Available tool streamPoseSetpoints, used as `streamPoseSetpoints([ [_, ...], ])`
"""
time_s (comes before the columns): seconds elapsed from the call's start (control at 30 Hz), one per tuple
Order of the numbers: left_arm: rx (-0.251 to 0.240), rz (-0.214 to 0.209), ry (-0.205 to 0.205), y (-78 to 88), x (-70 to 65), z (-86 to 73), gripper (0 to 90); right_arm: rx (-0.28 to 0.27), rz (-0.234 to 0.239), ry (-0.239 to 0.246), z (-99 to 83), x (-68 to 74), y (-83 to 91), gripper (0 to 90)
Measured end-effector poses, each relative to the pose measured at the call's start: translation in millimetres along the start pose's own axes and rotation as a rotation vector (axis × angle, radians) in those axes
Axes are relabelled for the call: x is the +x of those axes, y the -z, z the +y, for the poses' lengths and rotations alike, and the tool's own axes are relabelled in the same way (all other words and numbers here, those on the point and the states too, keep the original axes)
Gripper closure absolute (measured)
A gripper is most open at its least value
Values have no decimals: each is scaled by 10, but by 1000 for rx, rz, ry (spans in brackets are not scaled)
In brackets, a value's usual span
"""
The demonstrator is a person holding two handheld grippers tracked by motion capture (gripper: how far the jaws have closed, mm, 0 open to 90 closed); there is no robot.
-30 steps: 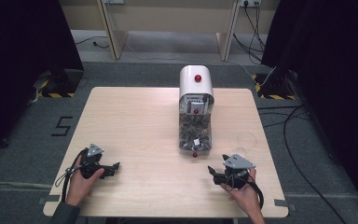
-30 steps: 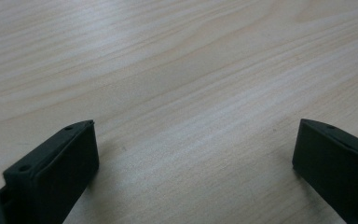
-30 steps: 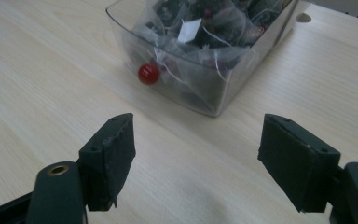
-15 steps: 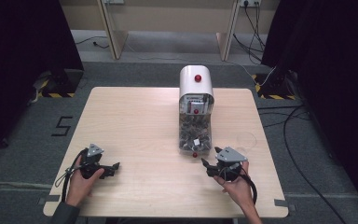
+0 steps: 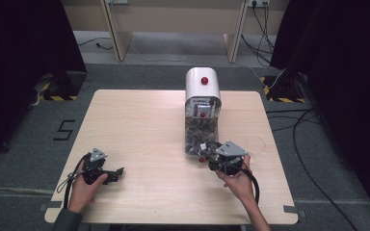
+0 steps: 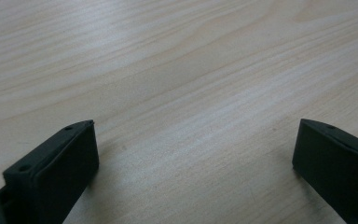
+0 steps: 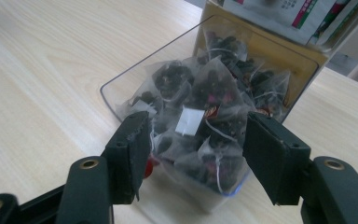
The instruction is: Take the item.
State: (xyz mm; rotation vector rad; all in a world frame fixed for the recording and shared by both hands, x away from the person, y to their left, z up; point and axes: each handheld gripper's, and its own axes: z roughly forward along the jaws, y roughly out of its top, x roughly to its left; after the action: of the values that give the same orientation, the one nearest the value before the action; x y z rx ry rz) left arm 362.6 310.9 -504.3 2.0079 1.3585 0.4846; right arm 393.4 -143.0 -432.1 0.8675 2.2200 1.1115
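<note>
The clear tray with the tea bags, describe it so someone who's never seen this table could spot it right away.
On the light wooden table stands a white dispenser with a red knob, at the far edge right of centre. The clear plastic tray juts from its foot toward the person, heaped with dark pyramid tea bags on strings with paper tags. It is the sole see-through thing there, and the right gripper sits at its near end.
</note>
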Motion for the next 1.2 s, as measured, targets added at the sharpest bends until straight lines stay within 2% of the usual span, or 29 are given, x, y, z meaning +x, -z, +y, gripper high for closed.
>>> streamPoseSetpoints([
  [0.2, 0, 0, 0, 0, 0, 0, 0, -6, -4, 9, 97, -17, -109, 440],
  [0.27, 0, 0, 0, 0, 0, 0, 0, -7, -6, -2, 123, -18, -149, 448],
  [0.37, 0, 0, 0, 0, 0, 0, 0, -4, -14, 16, 160, -26, -217, 461],
  [0.57, 0, 0, 0, 0, 0, 0, 0, 2, -26, 9, 209, -37, -322, 483],
  [0.83, 0, 0, 0, 0, 0, 0, 0, 3, -21, 11, 283, -36, -445, 527],
  [0.87, 0, 0, 0, 0, 0, 0, 0, 17, -23, 21, 298, -38, -490, 541],
  [1.0, 0, 0, 0, 0, 0, 0, 0, 24, -26, 10, 304, -43, -554, 551],
  [1.07, 0, 0, 0, 0, 0, 0, 0, 28, -33, 25, 311, -48, -606, 562],
  [1.2, 0, 0, 0, 0, 0, 0, 0, 52, -47, 10, 291, -65, -710, 581],
])
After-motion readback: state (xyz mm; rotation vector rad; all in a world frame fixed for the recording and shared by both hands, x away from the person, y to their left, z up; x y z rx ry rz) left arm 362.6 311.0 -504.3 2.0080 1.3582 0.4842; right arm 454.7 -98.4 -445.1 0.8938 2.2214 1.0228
